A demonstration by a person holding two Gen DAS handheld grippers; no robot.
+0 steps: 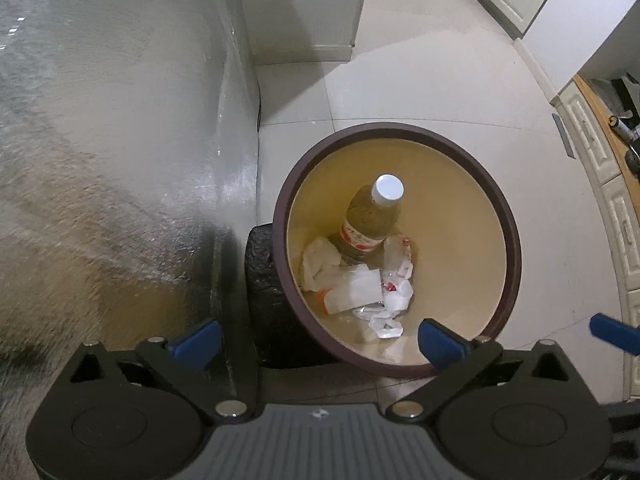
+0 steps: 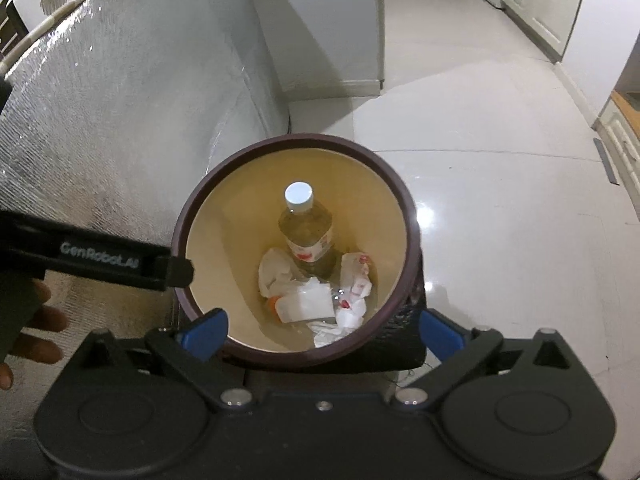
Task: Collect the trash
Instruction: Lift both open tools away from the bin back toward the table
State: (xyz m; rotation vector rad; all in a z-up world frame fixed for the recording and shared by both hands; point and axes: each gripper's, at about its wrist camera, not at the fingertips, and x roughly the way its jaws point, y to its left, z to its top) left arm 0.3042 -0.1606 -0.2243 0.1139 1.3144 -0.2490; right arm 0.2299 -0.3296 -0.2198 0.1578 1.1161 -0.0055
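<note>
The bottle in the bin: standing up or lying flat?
Roughly upright, leaning a little. The bottle stands among crumpled wrappers in the bin, its white cap facing up towards both cameras.

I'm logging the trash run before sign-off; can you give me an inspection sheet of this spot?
Surface: pale tiled floor, glossy, bare around the bin.
Job's things: round bin with dark rim holds a capped bottle standing upright, a clear cup on its side, and crumpled wrappers.
Clutter: nothing seen on the floor.
Grippers: left gripper open, empty, above the bin; right gripper open, empty, above the bin.
Cables: thin dark cord down the wall corner.
Surroundings: silvery padded cover on the left of the bin, white cabinets beyond.
</note>
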